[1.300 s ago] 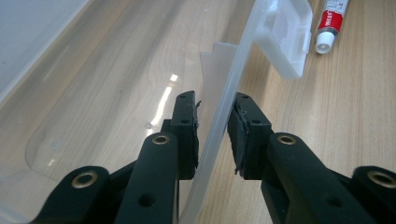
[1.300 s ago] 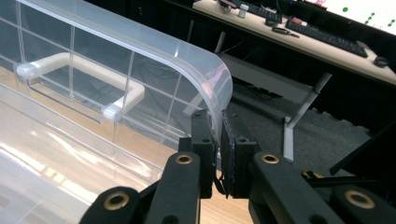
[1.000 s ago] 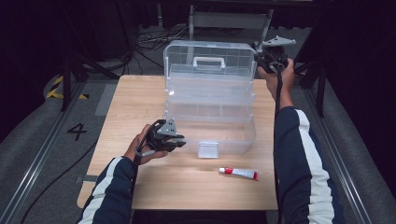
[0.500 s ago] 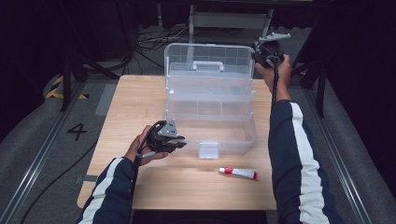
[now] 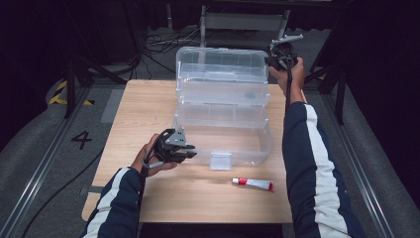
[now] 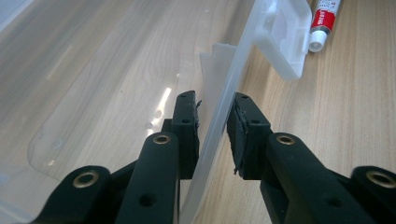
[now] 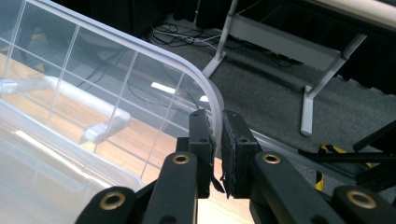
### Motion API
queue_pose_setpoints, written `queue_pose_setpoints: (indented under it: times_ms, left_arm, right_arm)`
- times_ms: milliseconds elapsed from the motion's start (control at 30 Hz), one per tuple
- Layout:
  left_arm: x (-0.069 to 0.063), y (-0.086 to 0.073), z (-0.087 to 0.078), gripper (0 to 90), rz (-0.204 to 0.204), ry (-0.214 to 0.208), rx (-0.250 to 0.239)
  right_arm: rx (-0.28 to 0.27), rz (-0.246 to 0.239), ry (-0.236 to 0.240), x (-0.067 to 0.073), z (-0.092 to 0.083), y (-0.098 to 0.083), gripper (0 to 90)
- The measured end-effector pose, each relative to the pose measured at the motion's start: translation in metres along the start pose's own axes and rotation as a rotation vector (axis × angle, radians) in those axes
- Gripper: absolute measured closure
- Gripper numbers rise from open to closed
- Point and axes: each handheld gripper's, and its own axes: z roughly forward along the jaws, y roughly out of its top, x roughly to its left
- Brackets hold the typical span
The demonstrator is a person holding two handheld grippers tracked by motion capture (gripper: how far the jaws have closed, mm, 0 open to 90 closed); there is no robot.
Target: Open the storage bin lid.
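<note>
A clear plastic box stands open on the wooden table, its lid raised at the back. My left gripper is at the box's front left corner. In the left gripper view, it is shut on the box's front wall, one pad on each side. My right gripper holds the lid's far right corner. The right gripper view shows it shut on the lid's curved rim. The box's front latch hangs down.
A small white tube with a red band lies on the table just in front of the box, right of the latch. Beyond the table's far edge stand a metal frame and floor cables.
The right gripper has shifted a little away and leftward with the lid's corner in its grip. The left hand and the box base have stayed put.
</note>
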Motion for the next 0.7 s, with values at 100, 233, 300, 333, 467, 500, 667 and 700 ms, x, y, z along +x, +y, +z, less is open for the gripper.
queue_pose_setpoints:
  times_ms: [100, 233, 300, 333, 467, 500, 667, 700]
  left_arm:
    - [0.0, 0.0, 0.0, 73.6, -0.002, 0.002, -0.003]
    - [-0.001, 0.0, 0.0, 73.3, -0.004, 0.006, -0.005]
    - [-0.001, -0.001, 0.0, 73.1, -0.005, 0.009, -0.006]
    - [-0.001, -0.001, 0.0, 73.0, -0.005, 0.009, -0.006]
    - [-0.002, -0.001, 0.001, 72.8, -0.01, 0.011, -0.011]
    - [-0.002, -0.001, 0.001, 72.7, -0.01, 0.011, -0.011]
    - [-0.001, -0.001, 0.001, 72.7, -0.01, 0.009, -0.013]
    - [-0.001, -0.001, 0.001, 72.6, -0.01, 0.008, -0.013]
  right_arm:
    - [0.012, 0.006, -0.002, -0.001, 0.005, 0.0, 83.6]
    - [0.022, 0.008, 0.0, -0.002, 0.009, 0.0, 83.5]
    - [0.029, 0.007, 0.002, -0.002, 0.012, 0.0, 83.4]
    - [0.035, 0.009, 0.001, -0.002, 0.013, 0.0, 83.4]
    - [0.043, 0.01, -0.004, -0.002, 0.019, 0.0, 83.3]
    - [0.045, 0.012, -0.003, -0.002, 0.02, -0.001, 83.3]
    - [0.048, 0.012, -0.004, -0.002, 0.023, -0.001, 83.1]
    - [0.052, 0.017, 0.001, -0.004, 0.024, -0.001, 83.2]
